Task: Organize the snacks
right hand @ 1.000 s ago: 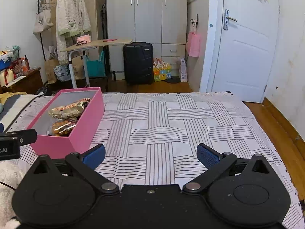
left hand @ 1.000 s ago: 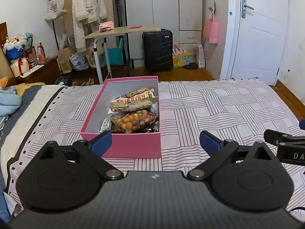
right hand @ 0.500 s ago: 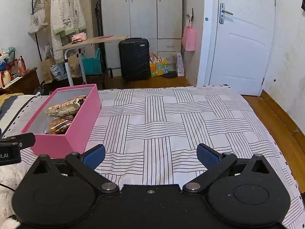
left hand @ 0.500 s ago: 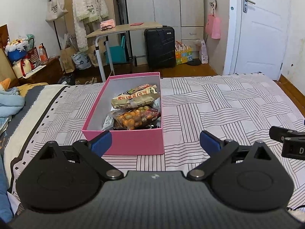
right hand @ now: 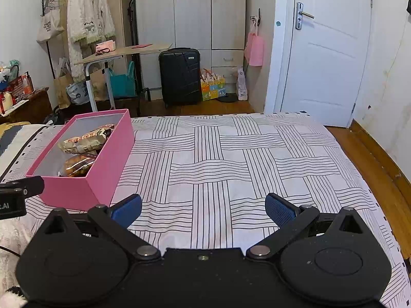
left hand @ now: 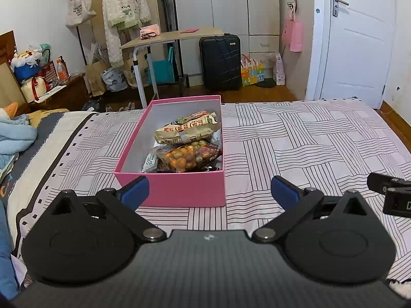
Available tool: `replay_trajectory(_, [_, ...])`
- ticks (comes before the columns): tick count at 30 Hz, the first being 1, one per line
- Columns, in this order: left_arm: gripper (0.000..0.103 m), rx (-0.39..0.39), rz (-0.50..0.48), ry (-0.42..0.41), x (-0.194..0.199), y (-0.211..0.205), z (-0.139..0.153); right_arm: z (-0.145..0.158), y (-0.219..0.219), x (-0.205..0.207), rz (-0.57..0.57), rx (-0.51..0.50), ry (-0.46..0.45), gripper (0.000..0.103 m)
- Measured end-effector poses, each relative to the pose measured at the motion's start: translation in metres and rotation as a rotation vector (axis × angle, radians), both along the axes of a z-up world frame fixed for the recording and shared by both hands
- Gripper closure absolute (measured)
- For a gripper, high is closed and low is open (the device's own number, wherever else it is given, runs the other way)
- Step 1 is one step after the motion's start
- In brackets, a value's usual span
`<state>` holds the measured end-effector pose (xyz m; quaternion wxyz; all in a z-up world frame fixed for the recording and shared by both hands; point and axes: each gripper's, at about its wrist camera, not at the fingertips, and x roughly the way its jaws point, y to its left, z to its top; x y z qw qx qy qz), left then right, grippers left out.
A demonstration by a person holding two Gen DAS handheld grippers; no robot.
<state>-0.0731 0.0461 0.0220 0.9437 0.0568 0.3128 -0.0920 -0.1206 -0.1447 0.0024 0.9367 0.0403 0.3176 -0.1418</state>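
A pink box (left hand: 179,190) sits on the striped bedspread and holds several snack packs: a beige packet (left hand: 187,131) at the back and a clear bag of orange snacks (left hand: 187,156) in front. My left gripper (left hand: 208,190) hangs open just short of the box's near wall, nothing between its blue pads. In the right wrist view the pink box (right hand: 102,164) lies to the left, and my right gripper (right hand: 203,209) stands open over bare bedspread, holding nothing.
The bedspread (right hand: 231,154) stretches right of the box. A blue blanket (left hand: 15,136) lies at the bed's left. Beyond the bed stand a folding table (left hand: 169,38), a black suitcase (left hand: 221,61), a wardrobe and a white door (right hand: 326,51). Wooden floor runs along the bed's right edge.
Both grippers have drawn back and risen slightly, so the box looks farther away and more of the bed shows. The jaws of both stay open.
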Motion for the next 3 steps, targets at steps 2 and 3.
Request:
replay_trajectory(2, [0.0, 0.001, -0.005, -0.002, 0.0002, 0.0, 0.0002, 0.0, -0.0002, 0.0001, 0.0, -0.001, 0.0, 0.0])
replay_trajectory(3, [0.0, 0.001, -0.008, -0.002, 0.0002, -0.0003, 0.0005, -0.0001, -0.0001, 0.0003, 0.0, -0.001, 0.001, 0.0])
